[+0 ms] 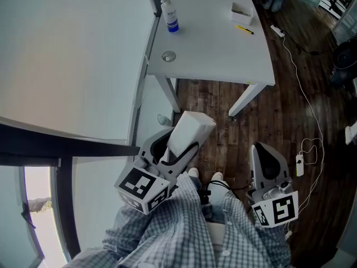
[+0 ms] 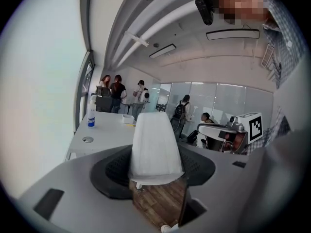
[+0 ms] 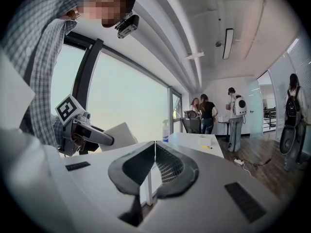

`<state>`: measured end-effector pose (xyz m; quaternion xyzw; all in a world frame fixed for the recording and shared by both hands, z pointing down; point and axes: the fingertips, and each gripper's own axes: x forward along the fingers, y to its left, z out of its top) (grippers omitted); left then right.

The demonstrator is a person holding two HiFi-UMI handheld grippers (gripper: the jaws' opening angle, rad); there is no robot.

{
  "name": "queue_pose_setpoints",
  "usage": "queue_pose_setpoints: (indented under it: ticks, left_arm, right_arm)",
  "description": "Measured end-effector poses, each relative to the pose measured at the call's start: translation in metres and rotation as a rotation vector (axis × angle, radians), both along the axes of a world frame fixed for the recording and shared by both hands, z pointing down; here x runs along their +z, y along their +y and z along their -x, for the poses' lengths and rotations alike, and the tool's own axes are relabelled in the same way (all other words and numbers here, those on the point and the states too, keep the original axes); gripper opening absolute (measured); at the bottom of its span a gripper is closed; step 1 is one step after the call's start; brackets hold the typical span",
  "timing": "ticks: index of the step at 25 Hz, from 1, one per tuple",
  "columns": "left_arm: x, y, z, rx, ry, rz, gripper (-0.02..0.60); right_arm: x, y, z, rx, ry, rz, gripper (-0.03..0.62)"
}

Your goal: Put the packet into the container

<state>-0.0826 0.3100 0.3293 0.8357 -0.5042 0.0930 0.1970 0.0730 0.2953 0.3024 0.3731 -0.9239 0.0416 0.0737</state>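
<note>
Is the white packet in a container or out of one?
Out. The left gripper holds the packet between its jaws above the floor, short of the table.

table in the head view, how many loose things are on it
3: a spray bottle near its far left corner, a white container at the far right, a yellow pen beside it.

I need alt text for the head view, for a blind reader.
Seen from above, the left gripper holds a white packet over a wooden floor, while the right gripper is shut and empty. Ahead stands a white table with a small container, a spray bottle and a yellow pen.
</note>
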Motion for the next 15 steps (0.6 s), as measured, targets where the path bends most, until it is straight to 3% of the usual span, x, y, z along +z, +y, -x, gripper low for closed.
queue_pose_setpoints:
  ticks: [15]
  left_arm:
    - [-0.004, 0.01, 0.034, 0.016, -0.01, -0.033, 0.26]
  right_arm:
    - [-0.005, 0.01, 0.026, 0.051, 0.005, -0.055, 0.015]
